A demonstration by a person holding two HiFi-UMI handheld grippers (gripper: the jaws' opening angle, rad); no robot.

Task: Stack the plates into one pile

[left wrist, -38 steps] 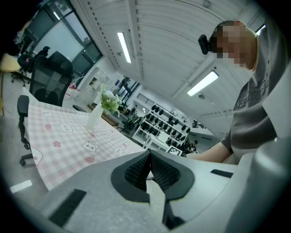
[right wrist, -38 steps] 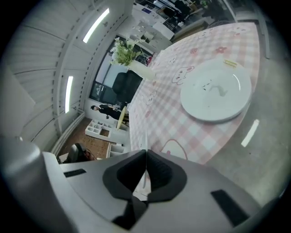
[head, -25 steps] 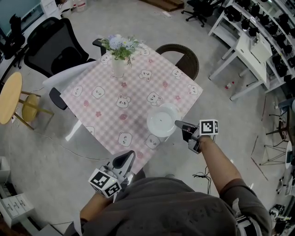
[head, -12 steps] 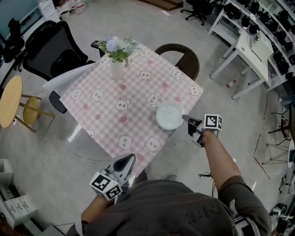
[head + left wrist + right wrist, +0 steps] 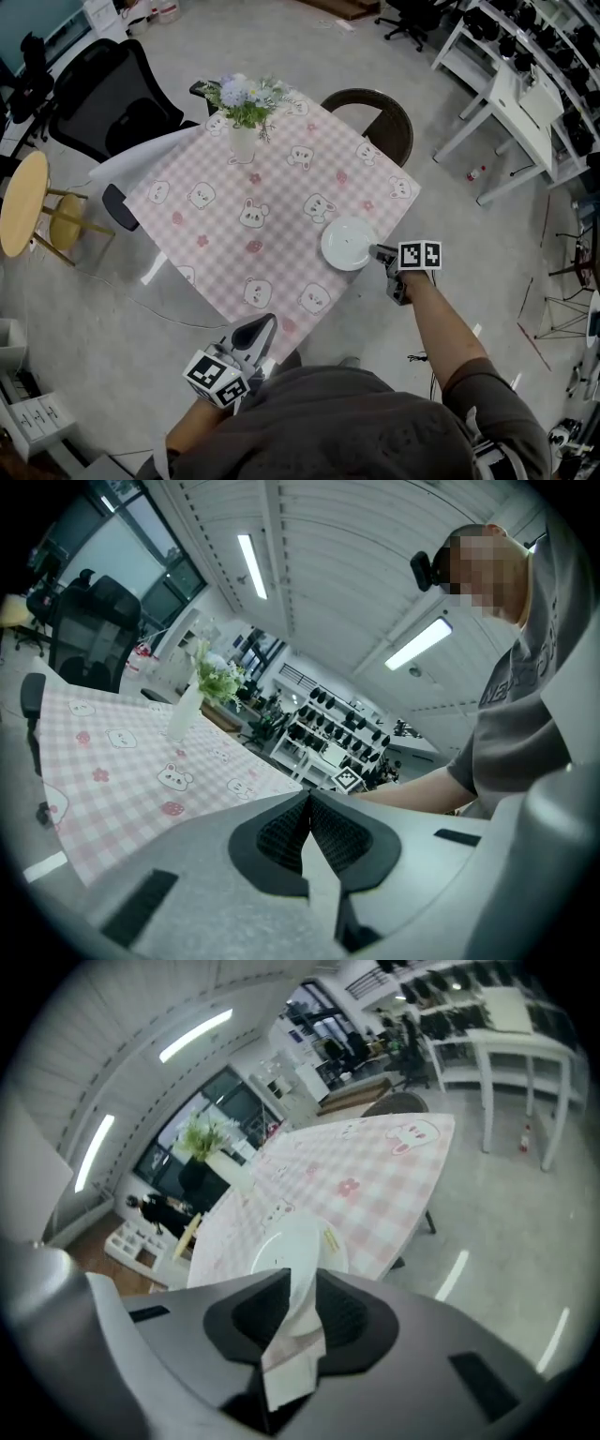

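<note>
A white plate lies on the pink checked tablecloth near the table's right edge; I cannot tell whether more plates lie under it. My right gripper reaches its near rim from the right. In the right gripper view the plate has its rim between the jaws of that gripper, which are opening. My left gripper hangs off the table's near corner, close to my body. In its own view the left gripper is shut with nothing in it.
A vase of flowers stands at the table's far corner. A black office chair and a round brown chair flank the far side. A wooden stool is at the left, a white desk at the right.
The plate looked larger and higher in the right gripper before; it has come down with the gripper and now rests on the cloth. The left gripper has stayed put.
</note>
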